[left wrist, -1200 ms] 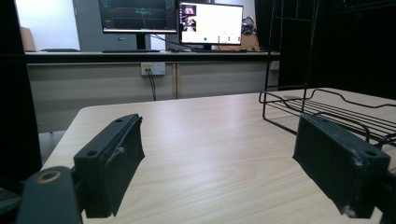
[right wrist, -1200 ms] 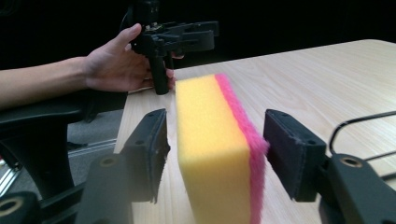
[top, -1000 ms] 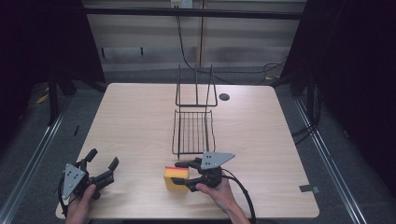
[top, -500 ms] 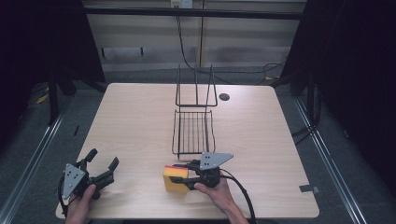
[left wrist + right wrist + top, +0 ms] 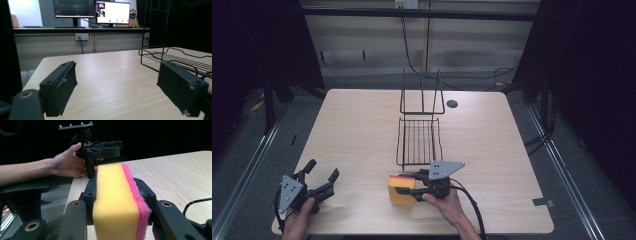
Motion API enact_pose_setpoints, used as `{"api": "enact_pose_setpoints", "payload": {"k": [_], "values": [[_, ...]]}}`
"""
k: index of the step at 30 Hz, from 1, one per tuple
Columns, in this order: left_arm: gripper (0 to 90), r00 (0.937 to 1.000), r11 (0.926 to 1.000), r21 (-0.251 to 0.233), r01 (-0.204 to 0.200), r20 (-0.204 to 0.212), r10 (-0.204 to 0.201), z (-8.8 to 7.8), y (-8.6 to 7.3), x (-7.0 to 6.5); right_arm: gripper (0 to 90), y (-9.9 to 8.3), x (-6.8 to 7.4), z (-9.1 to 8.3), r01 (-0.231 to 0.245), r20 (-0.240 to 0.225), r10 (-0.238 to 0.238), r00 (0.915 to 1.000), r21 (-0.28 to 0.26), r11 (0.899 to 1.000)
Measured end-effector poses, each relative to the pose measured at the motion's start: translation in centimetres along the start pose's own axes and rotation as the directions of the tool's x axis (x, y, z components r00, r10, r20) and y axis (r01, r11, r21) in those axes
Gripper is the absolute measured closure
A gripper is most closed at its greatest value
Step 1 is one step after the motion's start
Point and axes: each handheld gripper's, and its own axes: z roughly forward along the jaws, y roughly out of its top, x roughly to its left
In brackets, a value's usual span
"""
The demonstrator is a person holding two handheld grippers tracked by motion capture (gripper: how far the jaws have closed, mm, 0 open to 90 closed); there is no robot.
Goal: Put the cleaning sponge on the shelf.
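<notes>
High view: a pale wooden table (image 5: 512, 150) with a black wire rack (image 5: 419, 135) standing near its middle and the person's two hands at the near edge.
Sponge place: the sponge (image 5: 400, 189) sits at the near edge of the table, just in front of the rack and left of the right hand (image 5: 447, 205).
Right gripper (image 5: 407, 186): its jaws are closed against the sponge's two broad faces, one on the yellow foam and one on the pink scrub layer, as the right gripper view shows (image 5: 117, 202).
Left gripper (image 5: 319, 175): its jaws stand wide apart and hold nothing; it rests low over bare table at the near left corner, well apart from the sponge.
Sponge handling: probably very light and soft, so it should squash under a hard squeeze; the pink layer looks rougher and should resist slipping.
Where to hold: across the broad faces near the middle, as now, seems soundest; a corner grip would likely let it bend or twist.
Risk: over-squeezing may make it spring out on release.
</notes>
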Motion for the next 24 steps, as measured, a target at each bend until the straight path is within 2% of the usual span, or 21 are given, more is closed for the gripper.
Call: {"api": "enact_pose_setpoints", "payload": {"k": [5, 13, 17, 24], "values": [[15.5, 1.0000, 1.0000, 0.000, 0.000, 0.000, 0.000, 0.0, 0.0, 0.0, 60.2, 0.2, -0.2, -0.5, -0.013, 0.008, 0.013, 0.9999, -0.008, 1.000], [15.5, 1.0000, 1.0000, 0.000, 0.000, 0.000, 0.000, 0.0, 0.0, 0.0, 60.4, 0.5, -0.5, -1.1, -0.006, 0.019, 0.006, 0.9998, -0.015, 1.000], [15.5, 1.0000, 1.0000, 0.000, 0.000, 0.000, 0.000, 0.0, 0.0, 0.0, 60.5, 0.8, -0.7, -1.4, -0.006, 0.034, 0.006, 0.9994, 0.006, 1.000], [15.5, 1.0000, 1.0000, 0.000, 0.000, 0.000, 0.000, 0.0, 0.0, 0.0, 60.6, 2.0, -1.4, -2.1, 0.006, 0.046, -0.006, 0.9989, -0.010, 1.000]]}}
